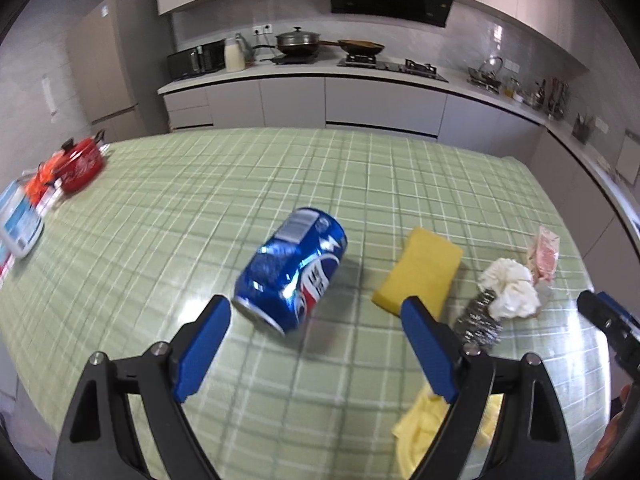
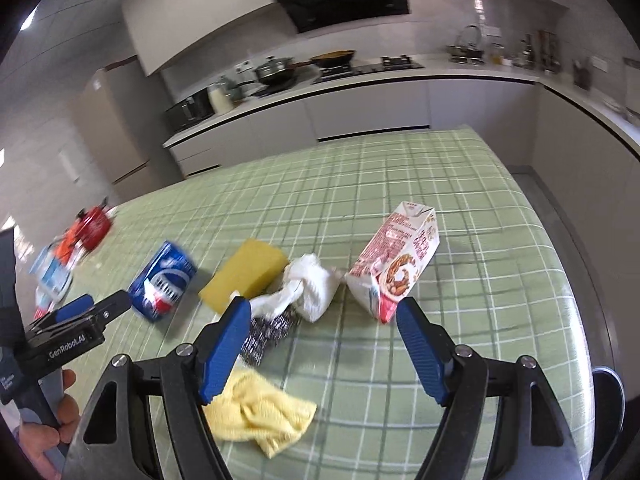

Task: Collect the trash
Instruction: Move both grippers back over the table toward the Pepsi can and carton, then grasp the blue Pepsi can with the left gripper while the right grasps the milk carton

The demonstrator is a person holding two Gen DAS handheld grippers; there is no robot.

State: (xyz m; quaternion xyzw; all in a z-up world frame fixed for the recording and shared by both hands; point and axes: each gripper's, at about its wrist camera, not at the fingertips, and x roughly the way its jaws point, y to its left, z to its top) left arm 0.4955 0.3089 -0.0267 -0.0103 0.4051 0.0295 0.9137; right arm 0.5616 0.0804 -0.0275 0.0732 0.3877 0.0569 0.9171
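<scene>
**Two grippers, both wide apart, over the green checked table [image 1: 280, 168]**

Left gripper [image 1: 316, 312]: jaws wide, nothing between them, just short of the blue can [image 1: 292, 270] lying on its side. Right gripper [image 2: 322, 316]: jaws wide too, holding nothing, near the crushed pink carton [image 2: 394, 264], the white tissue [image 2: 310, 286] and the shiny metal scrubber [image 2: 266, 334]. Beside the can, a yellow sponge [image 1: 418, 276]. Near the table's close edge, a crumpled yellow cloth [image 2: 260, 414]. Far off to the left, a red pot [image 1: 80, 166].
</scene>
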